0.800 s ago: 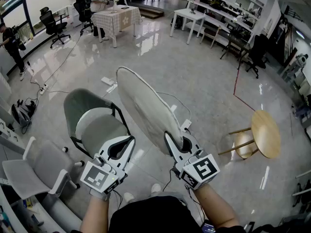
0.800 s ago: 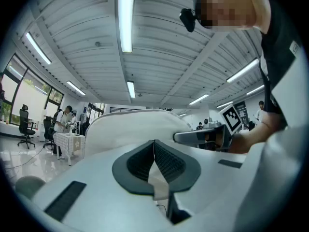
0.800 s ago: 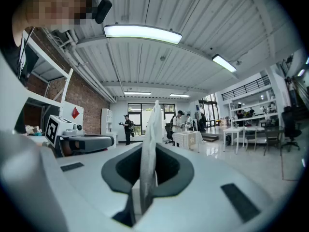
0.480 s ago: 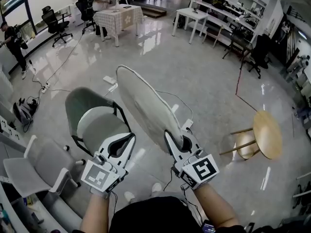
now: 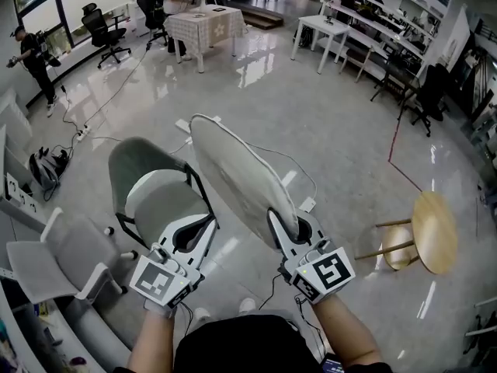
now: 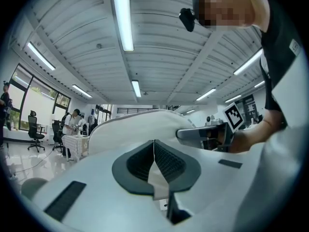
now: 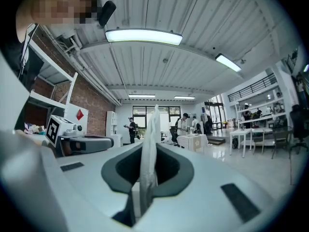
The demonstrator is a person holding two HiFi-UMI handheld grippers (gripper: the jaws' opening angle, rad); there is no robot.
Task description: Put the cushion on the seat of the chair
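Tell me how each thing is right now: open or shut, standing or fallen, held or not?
cushion: held up on edge in the air, not on the chair.
chair: upright, nothing on it.
stool: lying on its side.
right gripper: jaws shut on the cushion.
left gripper: jaws shut, empty.

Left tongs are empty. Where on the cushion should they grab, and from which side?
The near rim of the cushion, just beside the right tongs, approached from the person's side. It stands edge-on, a thin flat pad, so probably only the rim fits the left tongs.
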